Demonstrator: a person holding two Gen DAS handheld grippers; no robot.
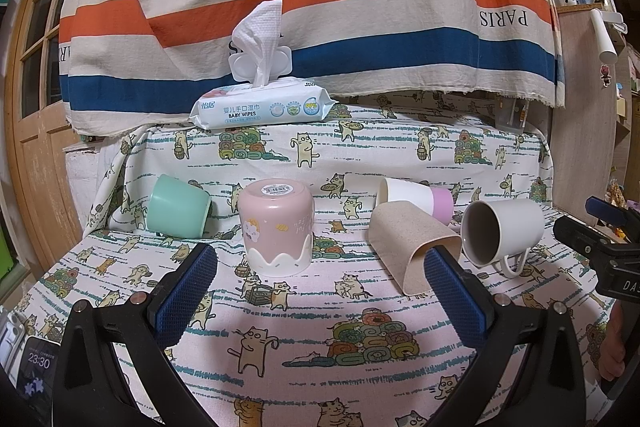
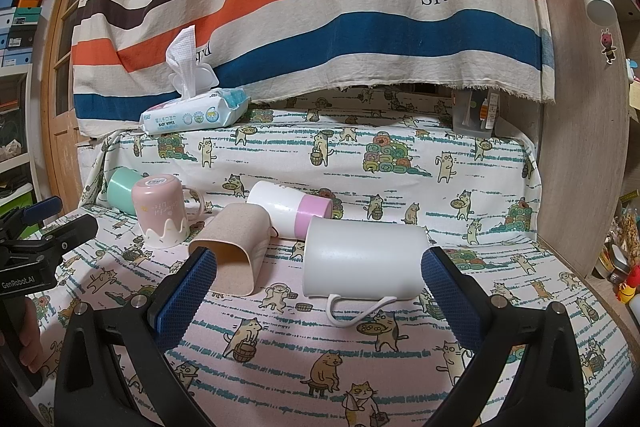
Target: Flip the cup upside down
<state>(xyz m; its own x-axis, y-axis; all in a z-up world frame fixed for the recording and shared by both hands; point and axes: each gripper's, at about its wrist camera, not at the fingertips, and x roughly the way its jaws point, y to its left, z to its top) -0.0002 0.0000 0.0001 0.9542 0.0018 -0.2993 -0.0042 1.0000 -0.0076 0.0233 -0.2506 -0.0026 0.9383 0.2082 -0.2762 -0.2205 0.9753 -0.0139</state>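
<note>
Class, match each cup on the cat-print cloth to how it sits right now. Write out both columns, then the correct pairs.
Things:
1. pink cup
2. white mug
3. mint green cup
4. beige cup

States:
A. on its side, thin handle against the cloth
B. upside down, barcode sticker on top
C. on its side at the far left
D. on its side, between the pink cup and the white mug

Pairs: 1-B, 2-A, 3-C, 4-D
</note>
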